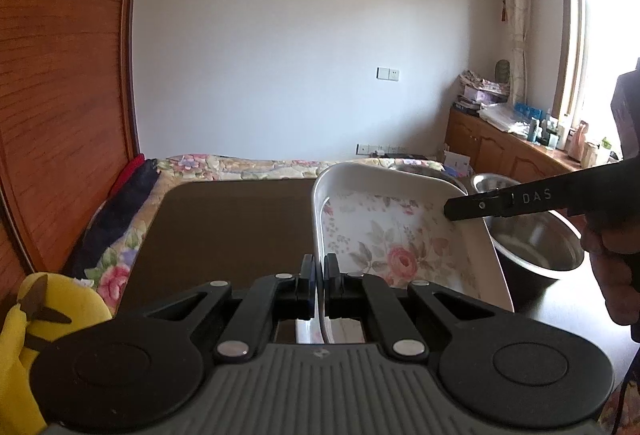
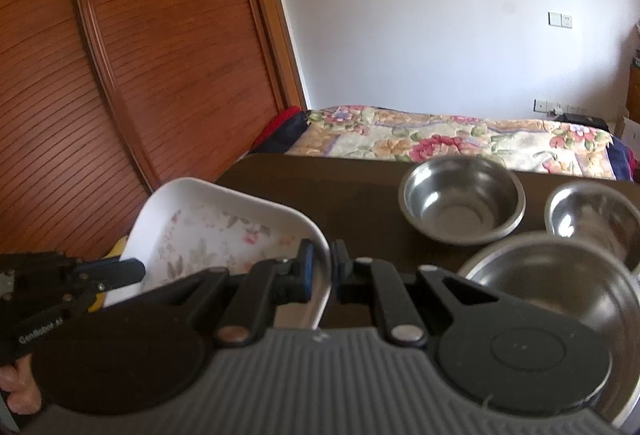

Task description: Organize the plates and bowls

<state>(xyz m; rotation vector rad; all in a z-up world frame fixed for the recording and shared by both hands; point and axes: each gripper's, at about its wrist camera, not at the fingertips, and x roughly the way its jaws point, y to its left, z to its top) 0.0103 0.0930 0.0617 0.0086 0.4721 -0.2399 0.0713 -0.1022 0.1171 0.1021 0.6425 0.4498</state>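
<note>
A white rectangular plate with a rose print (image 1: 384, 235) is held tilted above the dark table (image 1: 224, 219). My left gripper (image 1: 320, 275) is shut on its left rim. My right gripper (image 2: 330, 267) is shut on its right rim; it also shows in the left wrist view (image 1: 452, 211). The plate shows in the right wrist view (image 2: 216, 231), with the left gripper (image 2: 136, 271) at its far edge. Three steel bowls stand on the table to the right: a far one (image 2: 462, 199), a small one (image 2: 596, 223) and a large near one (image 2: 560, 283).
A bed with a floral quilt (image 2: 440, 139) lies behind the table. A wooden slatted wardrobe (image 2: 120, 55) stands on the left. A yellow soft toy (image 1: 48, 307) sits at the table's left front. A wooden cabinet with clutter (image 1: 520, 147) stands under the window.
</note>
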